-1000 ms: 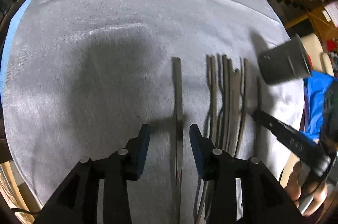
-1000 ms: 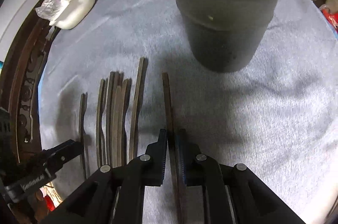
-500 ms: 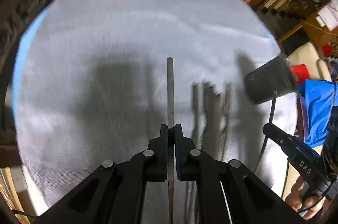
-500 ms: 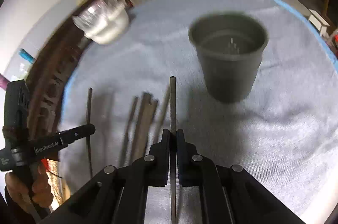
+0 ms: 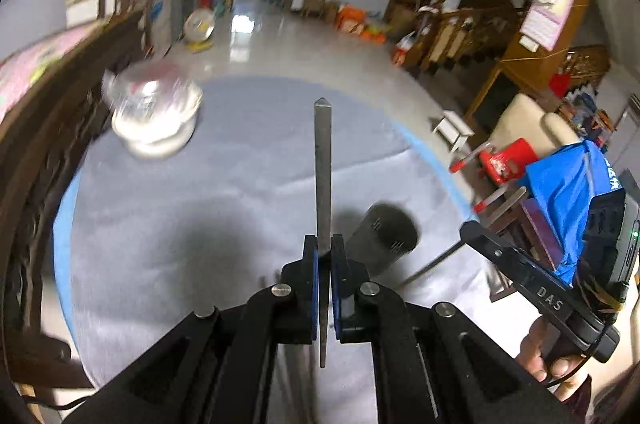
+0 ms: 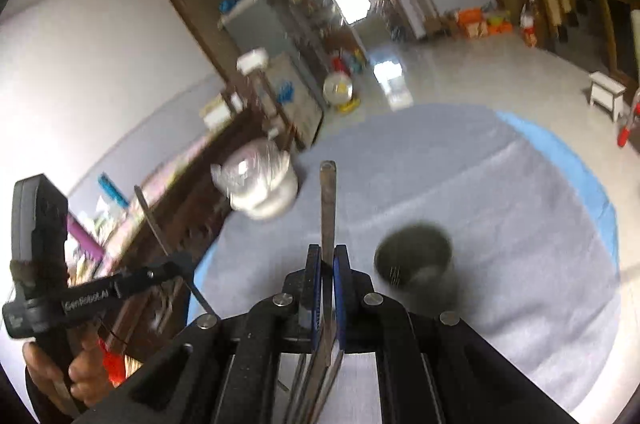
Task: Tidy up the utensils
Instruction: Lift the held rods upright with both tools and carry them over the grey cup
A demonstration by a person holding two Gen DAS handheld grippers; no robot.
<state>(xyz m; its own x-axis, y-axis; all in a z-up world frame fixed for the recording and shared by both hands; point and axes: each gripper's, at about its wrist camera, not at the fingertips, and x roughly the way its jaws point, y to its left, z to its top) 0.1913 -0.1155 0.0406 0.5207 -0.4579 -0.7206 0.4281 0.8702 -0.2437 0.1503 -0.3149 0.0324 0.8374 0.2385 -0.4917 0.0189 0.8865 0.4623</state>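
Note:
My left gripper [image 5: 324, 252] is shut on a long flat metal utensil [image 5: 322, 160] and holds it up, well above the grey-clothed table [image 5: 224, 208]. My right gripper [image 6: 327, 260] is shut on another flat metal utensil [image 6: 328, 200], also lifted. The dark grey cup [image 5: 384, 236] stands on the cloth, just right of the left gripper's tips; in the right wrist view the cup [image 6: 416, 268] is to the right of the fingers. The right gripper also shows at the right edge of the left wrist view [image 5: 472, 228]. The other utensils on the table are hidden below the grippers.
A white bowl covered with clear plastic [image 5: 154, 116] sits at the table's far left; it also shows in the right wrist view [image 6: 260, 184]. A dark wooden bench [image 5: 44, 128] runs along the left. Beyond the table edge is the room floor with furniture.
Both grippers have risen and tilted up with their utensils, so the room shows. A second ago the left was open around its utensil on the cloth; it then shut on it.

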